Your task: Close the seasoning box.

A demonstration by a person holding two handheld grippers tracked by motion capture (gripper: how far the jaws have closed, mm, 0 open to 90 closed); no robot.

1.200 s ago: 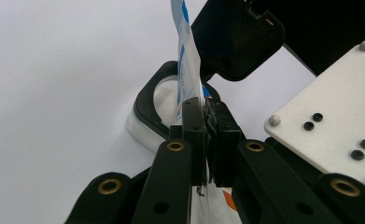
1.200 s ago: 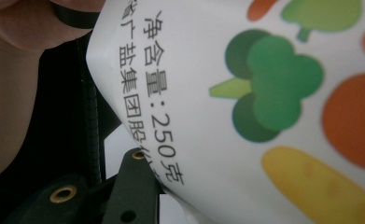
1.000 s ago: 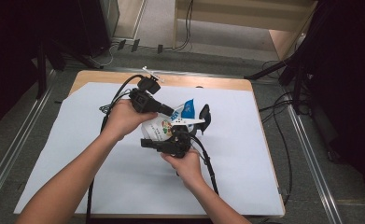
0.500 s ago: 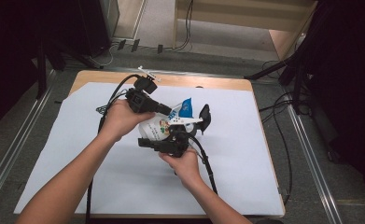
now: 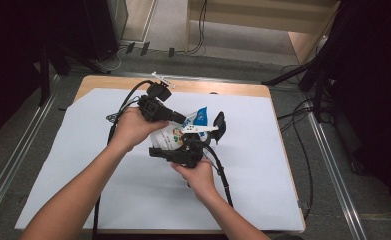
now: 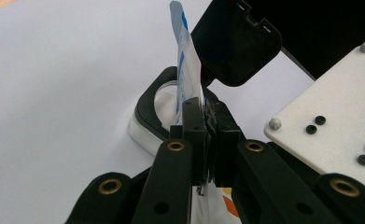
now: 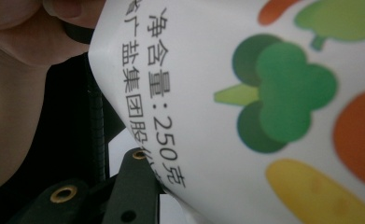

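Note:
A white pouch printed with vegetables and Chinese text, blue at its top, hangs tilted between both grippers above the sheet. In the left gripper view my left gripper is shut on the pouch's thin edge. Below it stands a small white container with a black rim and its black lid raised. In the high view my right gripper grips the pouch's lower end. The printed pouch lies close across the right gripper view, with one black jaw against it.
A large white sheet covers the wooden table. The black-lidded container stands right of the pouch. Cables trail from both grippers. A light plate on the other gripper is close at the right.

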